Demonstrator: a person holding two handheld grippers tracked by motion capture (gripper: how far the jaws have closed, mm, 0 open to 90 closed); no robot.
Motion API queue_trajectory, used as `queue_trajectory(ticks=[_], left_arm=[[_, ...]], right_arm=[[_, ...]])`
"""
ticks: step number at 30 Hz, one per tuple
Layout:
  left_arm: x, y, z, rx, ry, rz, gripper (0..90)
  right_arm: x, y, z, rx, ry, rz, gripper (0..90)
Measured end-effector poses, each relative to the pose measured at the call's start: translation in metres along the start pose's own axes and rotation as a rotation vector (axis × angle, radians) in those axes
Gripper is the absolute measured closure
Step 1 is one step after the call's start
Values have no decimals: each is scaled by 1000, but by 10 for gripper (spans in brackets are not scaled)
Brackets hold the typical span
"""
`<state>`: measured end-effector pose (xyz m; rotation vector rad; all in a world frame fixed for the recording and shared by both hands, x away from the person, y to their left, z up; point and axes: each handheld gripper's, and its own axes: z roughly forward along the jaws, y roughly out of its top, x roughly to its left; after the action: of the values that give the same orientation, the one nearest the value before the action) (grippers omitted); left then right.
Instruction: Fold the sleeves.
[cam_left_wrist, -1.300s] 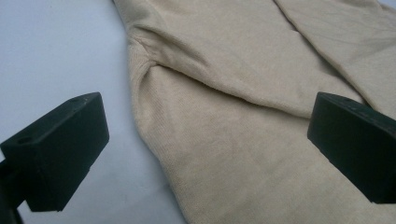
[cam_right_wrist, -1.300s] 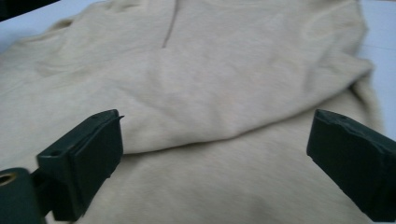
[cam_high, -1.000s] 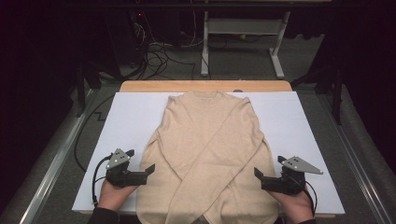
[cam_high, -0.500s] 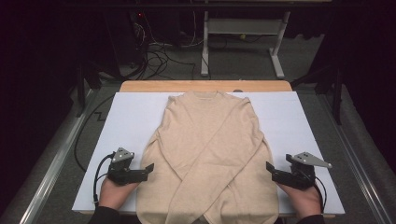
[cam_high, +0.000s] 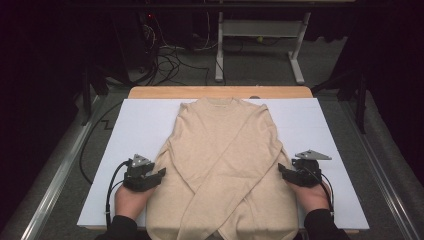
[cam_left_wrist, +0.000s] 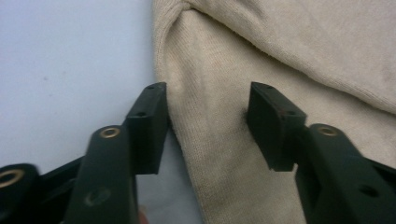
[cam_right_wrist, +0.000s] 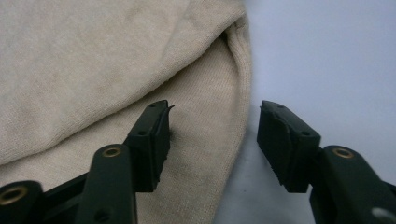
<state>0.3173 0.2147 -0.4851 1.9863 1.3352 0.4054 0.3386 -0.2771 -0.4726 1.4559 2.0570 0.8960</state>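
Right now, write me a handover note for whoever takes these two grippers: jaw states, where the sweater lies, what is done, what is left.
Left gripper: jaws have just been closing, straddling the sweater's left side edge, pads not yet pressing.
Right gripper: same at the right side edge, jaws closing, cloth between them, no grip yet.
Sweater: flat on the white board, collar away from the person, sleeves crossed over the front.
Done: sleeves folded in.
Left: probably pinch both edges and fold the body.

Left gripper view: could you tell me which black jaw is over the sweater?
The right-hand one; the other stands over the white table. The left hand-held gripper has just been closing, sweater edge between its jaws.
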Motion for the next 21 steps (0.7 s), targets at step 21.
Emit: queue_trajectory(ticks=[21], left_arm=[[3, -18, -25, -26, -101, 12, 814]], right_arm=[[-4, -25, -32, -69, 85, -16, 861]])
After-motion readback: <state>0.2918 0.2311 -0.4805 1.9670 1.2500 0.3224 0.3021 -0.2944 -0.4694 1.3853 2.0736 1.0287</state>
